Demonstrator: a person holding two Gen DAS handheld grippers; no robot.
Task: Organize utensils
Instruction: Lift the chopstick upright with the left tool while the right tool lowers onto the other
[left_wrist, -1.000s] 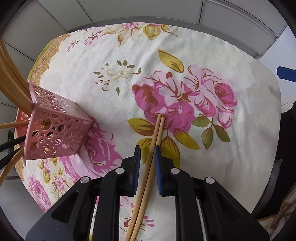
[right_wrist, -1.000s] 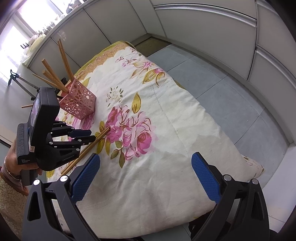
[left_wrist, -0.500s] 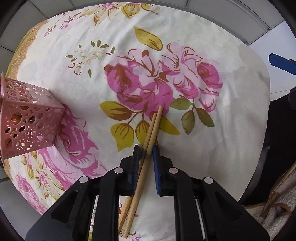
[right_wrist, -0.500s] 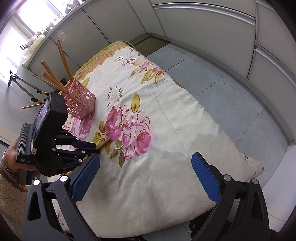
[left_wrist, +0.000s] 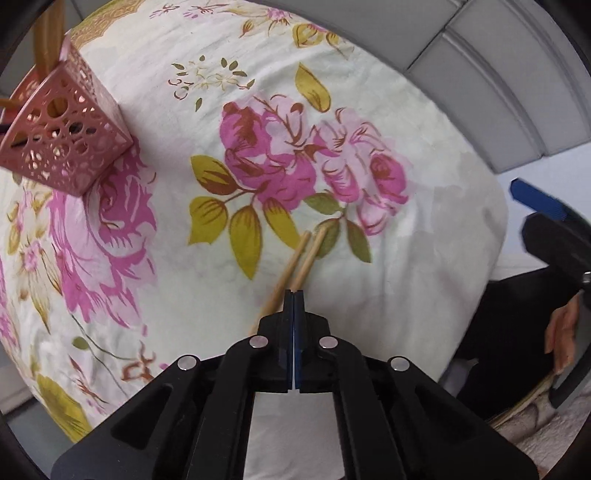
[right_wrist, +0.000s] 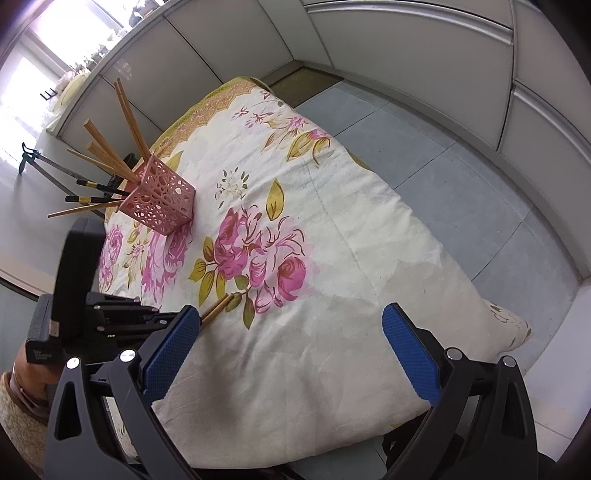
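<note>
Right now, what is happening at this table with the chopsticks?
A person is tidying chopsticks with two handheld grippers. The left gripper is shut on a pair of wooden chopsticks lying on the flowered cloth. The right gripper hangs open over the near edge, holding nothing. The pink holder stands upright at the far left, with several chopsticks already in it.

- The worktop (right_wrist: 369, 295) is covered by a cream cloth (right_wrist: 332, 350) printed with pink roses and olive leaves; the cloth hangs over its near edge.
- A pink holder (right_wrist: 162, 206) stands on the cloth at about 10 o'clock in the right wrist view.
- Two chopsticks (left_wrist: 306, 254) are over the leaf print at 7 o'clock; whether they touch the cloth is unclear.
</note>
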